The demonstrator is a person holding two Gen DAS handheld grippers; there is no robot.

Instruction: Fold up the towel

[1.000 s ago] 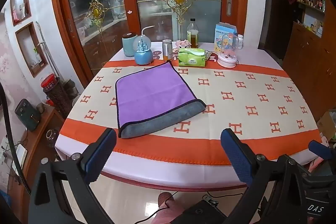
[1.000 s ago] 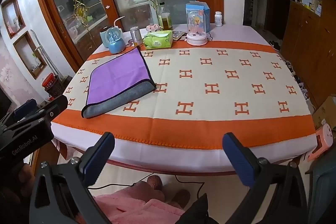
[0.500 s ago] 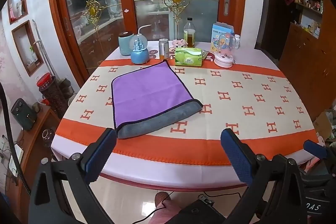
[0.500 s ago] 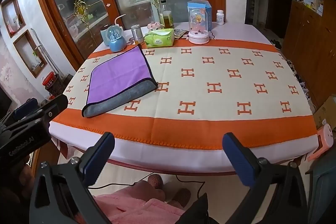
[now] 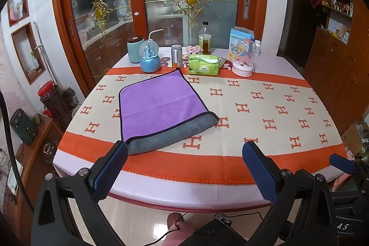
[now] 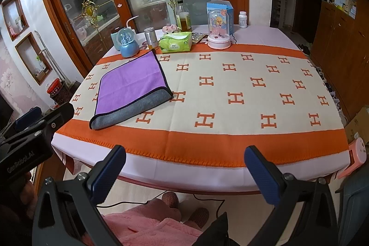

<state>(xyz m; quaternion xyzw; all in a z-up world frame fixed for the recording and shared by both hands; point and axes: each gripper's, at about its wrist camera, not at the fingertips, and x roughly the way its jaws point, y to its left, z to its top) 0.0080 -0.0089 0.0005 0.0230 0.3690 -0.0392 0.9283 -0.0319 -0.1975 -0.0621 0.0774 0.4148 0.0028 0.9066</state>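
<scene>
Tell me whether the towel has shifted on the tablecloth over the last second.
No. The towel keeps its place: its far corner still lies by the blue snow globe and green tissue pack. Only the camera view shifts slightly.

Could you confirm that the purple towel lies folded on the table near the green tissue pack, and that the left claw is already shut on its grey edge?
Not quite: the left claw is open and holds nothing, hanging short of the table edge, as the left wrist view shows. The rest stands: the purple towel lies folded on the table near the green tissue pack.
</scene>
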